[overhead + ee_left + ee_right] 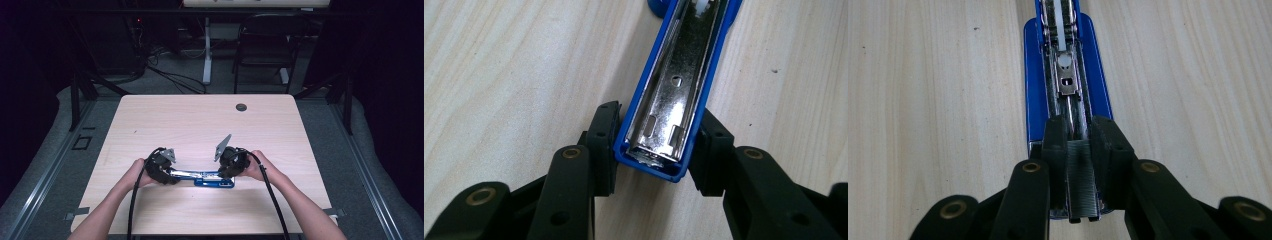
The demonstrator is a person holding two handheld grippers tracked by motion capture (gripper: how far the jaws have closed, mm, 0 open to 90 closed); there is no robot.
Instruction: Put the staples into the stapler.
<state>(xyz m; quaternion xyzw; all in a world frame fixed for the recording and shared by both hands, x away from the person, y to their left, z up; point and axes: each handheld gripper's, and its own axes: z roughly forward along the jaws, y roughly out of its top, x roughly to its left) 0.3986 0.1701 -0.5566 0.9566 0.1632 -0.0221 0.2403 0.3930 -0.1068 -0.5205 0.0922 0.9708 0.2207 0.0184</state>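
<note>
Staple loading is under way: left tool (pixel 651 150) pinches the opened blue stapler (pixel 684 75)'s lid, right tool (pixel 1080 165) pinches a staple strip (pixel 1081 185) over the channel — next, seat it straight.

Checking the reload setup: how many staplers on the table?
1. A blue stapler, swung open flat near the table's front edge, left gripper clamping its blue cover end, right gripper holding a staple strip in its tray.
</note>
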